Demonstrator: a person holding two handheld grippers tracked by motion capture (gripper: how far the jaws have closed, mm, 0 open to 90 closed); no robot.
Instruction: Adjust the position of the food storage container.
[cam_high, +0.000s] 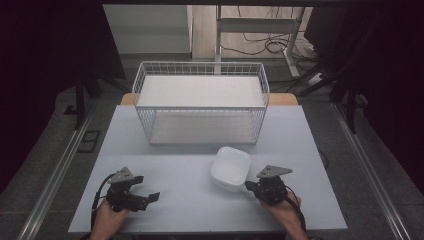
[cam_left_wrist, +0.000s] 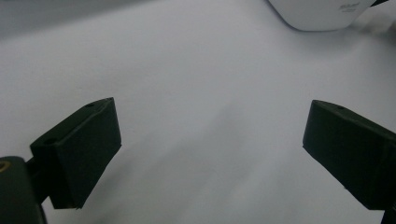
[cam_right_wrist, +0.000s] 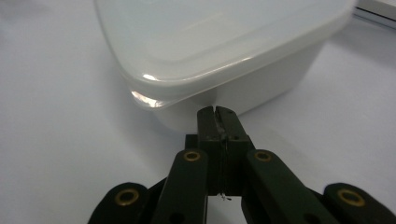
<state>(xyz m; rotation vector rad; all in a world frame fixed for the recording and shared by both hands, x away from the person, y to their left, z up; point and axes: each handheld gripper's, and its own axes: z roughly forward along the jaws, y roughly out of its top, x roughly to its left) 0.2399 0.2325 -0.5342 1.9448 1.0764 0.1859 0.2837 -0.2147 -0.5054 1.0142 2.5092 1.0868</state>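
A white lidded plastic container (cam_high: 230, 167) (cam_right_wrist: 224, 46) sits on the pale table (cam_high: 175, 165), right of centre. My right gripper (cam_high: 248, 186) (cam_right_wrist: 218, 112) is shut, its jaws pressed together with nothing between them. Their tip sits at the container's near side wall, just under the lid's rim; I cannot tell whether it touches. My left gripper (cam_high: 146, 188) (cam_left_wrist: 210, 149) rests near the table's front left, open wide over bare tabletop. Its jaws point toward the container (cam_left_wrist: 322, 11), which lies well beyond them.
A white wire basket (cam_high: 200, 100) with a white panel on top stands at the back middle of the table. A desk frame and cables (cam_high: 270, 42) lie on the floor behind. Metal rails (cam_high: 60, 165) run along both sides of the table.
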